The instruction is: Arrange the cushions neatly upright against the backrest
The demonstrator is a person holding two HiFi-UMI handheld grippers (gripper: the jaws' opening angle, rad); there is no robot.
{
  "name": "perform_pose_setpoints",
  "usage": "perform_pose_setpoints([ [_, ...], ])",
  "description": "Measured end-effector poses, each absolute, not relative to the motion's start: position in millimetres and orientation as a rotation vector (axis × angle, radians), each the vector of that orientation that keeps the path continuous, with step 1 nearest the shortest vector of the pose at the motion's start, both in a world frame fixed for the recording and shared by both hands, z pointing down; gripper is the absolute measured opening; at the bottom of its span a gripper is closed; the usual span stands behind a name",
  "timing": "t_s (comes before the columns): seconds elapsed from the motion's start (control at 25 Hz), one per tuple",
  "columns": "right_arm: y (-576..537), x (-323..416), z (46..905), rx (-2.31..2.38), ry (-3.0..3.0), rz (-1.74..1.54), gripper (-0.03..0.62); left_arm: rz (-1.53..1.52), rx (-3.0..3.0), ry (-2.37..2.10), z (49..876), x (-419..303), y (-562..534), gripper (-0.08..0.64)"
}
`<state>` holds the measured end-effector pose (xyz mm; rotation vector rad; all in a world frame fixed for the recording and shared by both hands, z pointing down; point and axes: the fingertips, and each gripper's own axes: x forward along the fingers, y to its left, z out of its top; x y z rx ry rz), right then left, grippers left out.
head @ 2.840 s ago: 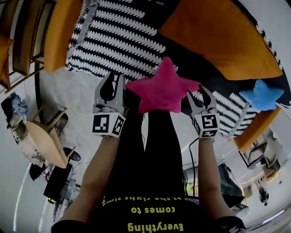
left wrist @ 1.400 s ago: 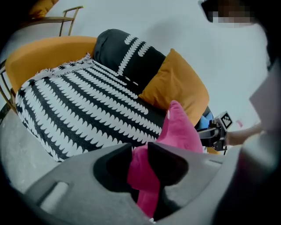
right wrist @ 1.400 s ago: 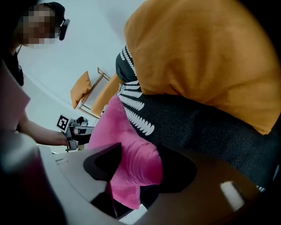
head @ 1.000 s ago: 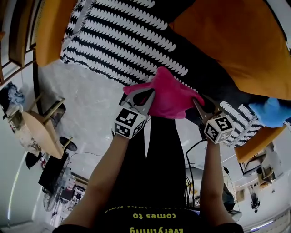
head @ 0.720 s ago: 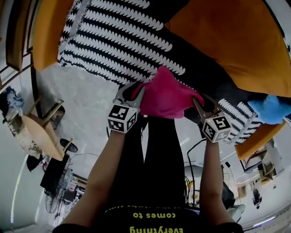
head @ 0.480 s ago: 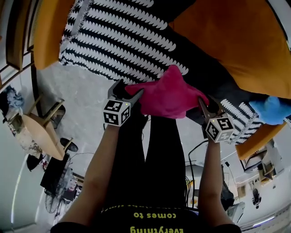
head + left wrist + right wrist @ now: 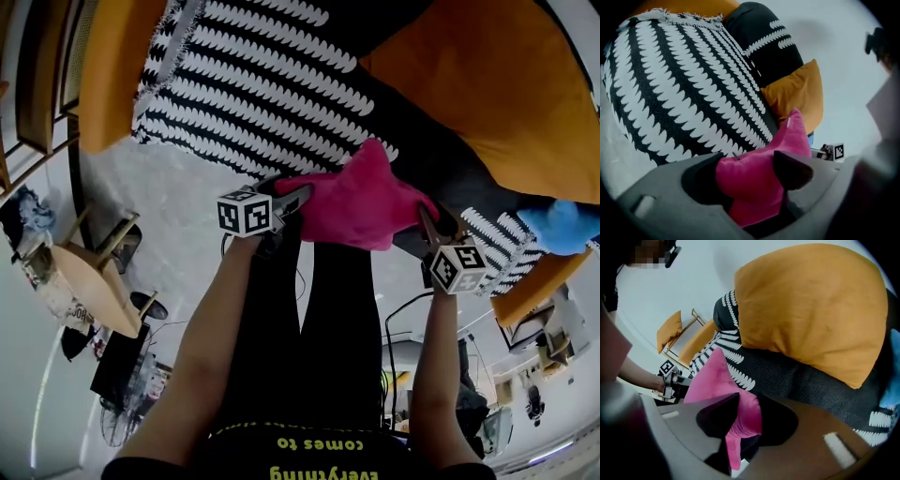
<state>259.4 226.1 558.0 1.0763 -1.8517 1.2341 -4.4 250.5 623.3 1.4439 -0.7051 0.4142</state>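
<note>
Head view, centre: securing a two-handed hold. The right gripper [image 7: 429, 223] pinches the pink star cushion [image 7: 361, 199]; the left gripper [image 7: 296, 198], jaws just closing, loosely straddles another arm. The next move probably calls for a firm left clamp.

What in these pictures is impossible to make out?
- Blue star cushion: cut off by the head view's right edge.
- Pink star cushion: head view, bunched up, star outline lost.
- Shirt lettering: head view, bottom edge cuts the last line.
- Floor clutter: head view, lower left, too small and dim.
</note>
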Motion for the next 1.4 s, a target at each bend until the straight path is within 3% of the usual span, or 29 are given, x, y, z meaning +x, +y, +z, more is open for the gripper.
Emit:
perform_pose_setpoints([
  [0.16,230,254,554,1.126,-1.813,1.264,0.121,0.506,1.528,-0.673,617,-3,245,0.251],
  [0.24,232,255,546,1.147,-1.793,1.294,0.112,0.542,1.565,-0.659,611,1,244,0.235],
  [1.4,-77,103,416,1.440,-2.244,0.942,0.109,0.316,2.097,-1.047,463,-156,-107,0.236],
])
